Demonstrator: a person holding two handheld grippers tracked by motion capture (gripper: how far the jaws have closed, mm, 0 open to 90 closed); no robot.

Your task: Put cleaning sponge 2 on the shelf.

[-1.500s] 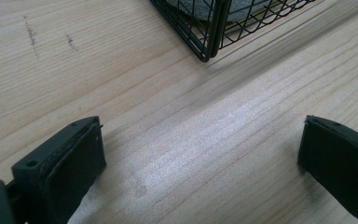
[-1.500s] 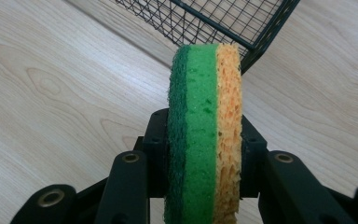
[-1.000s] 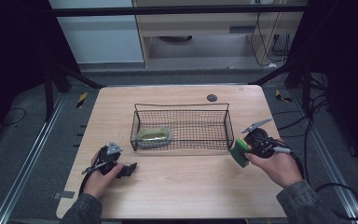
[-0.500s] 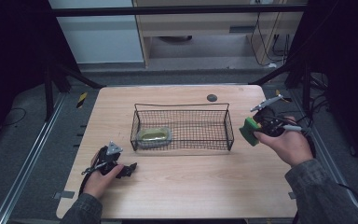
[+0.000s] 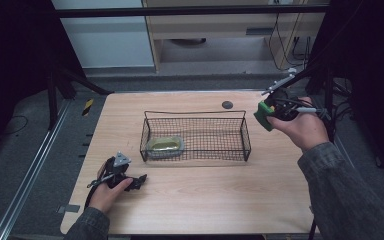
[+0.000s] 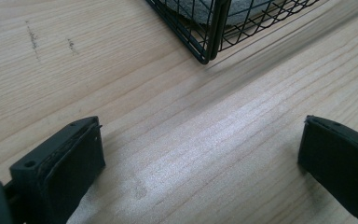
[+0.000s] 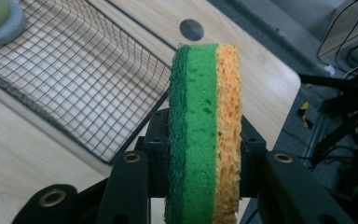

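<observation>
The right tool (image 5: 266, 114) has risen beside the black wire basket (image 5: 196, 116), clamping the green-and-orange sponge (image 7: 204, 130). The left tool (image 5: 136, 181) rests wide open, empty. Next, I'd judge: carry it over the rim.

Pale wooden table (image 5: 195, 210) on grey carpeted floor (image 5: 25, 150) — beige cabinet (image 5: 215, 30) behind, dark frame struts (image 5: 75, 80) at both sides, even overhead lighting.
</observation>
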